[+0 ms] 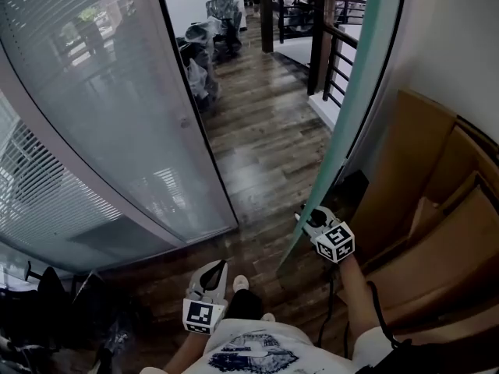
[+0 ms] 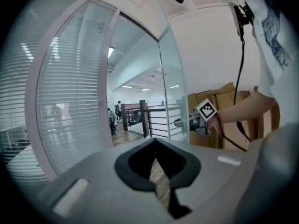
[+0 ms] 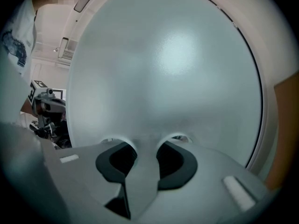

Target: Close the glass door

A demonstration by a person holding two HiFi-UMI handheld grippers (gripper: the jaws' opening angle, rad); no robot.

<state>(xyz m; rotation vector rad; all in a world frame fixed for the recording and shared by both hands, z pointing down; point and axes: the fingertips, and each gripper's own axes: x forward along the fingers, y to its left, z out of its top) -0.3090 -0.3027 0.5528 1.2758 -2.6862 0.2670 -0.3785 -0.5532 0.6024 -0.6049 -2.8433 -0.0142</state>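
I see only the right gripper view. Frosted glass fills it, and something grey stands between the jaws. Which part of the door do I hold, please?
Observer: The head view shows the right gripper clamped on the free edge of the glass door, which stands wide open.
Operator: What is on the other side of the door?
Observer: Brown cardboard is stacked there, to the door's right, close to your forearm.
Operator: Is the left gripper also on the door?
Observer: No. The left gripper is near the person's body, apart from the door, and holds nothing.
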